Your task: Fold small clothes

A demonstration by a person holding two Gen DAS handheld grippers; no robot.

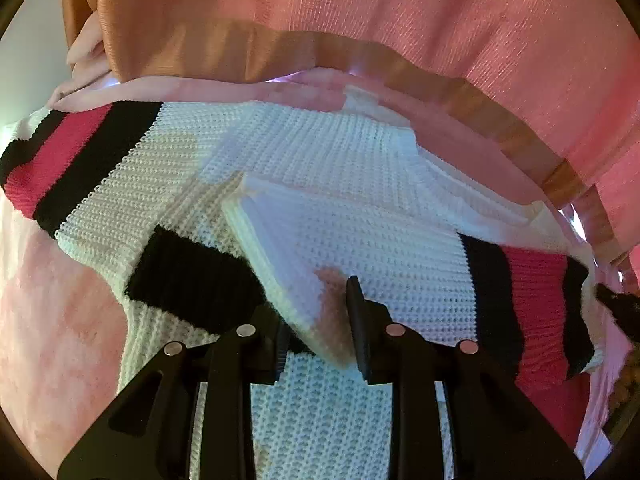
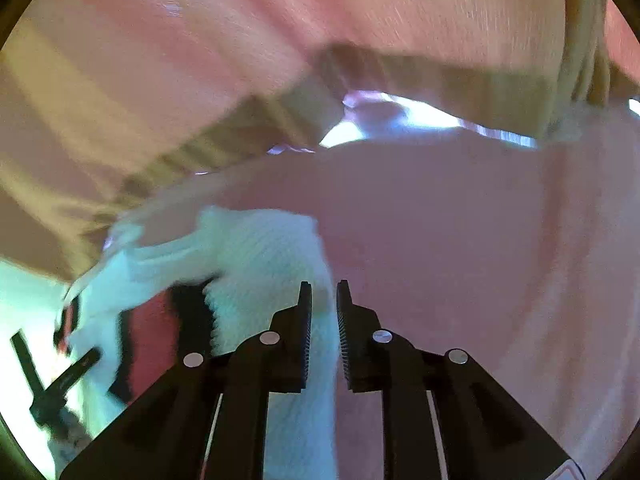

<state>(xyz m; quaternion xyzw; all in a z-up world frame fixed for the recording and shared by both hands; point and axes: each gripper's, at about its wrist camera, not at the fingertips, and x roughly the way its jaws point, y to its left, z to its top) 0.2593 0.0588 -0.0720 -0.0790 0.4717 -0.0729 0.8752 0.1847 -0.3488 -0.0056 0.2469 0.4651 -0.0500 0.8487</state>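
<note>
A white knit sweater [image 1: 360, 168] with black and pink sleeve stripes lies spread on a pink blanket [image 1: 52, 320]. One sleeve is folded across its body, and a thick folded edge points toward me. My left gripper [image 1: 316, 304] is shut on that folded edge, and white knit fills the gap between the fingers. The right wrist view is blurred. There my right gripper [image 2: 324, 286] stands over the sweater's [image 2: 256, 248] right border, jaws close together with a strip of white knit between them. A striped cuff [image 2: 160, 328] shows to its left.
Pink and tan striped fabric [image 1: 400, 20] rises behind the blanket's far edge. A black bar [image 2: 64, 380] pokes in at the lower left of the right wrist view, and a dark tip [image 1: 616, 304] shows at the right edge of the left wrist view. Pink blanket [image 2: 480, 240] stretches right of the sweater.
</note>
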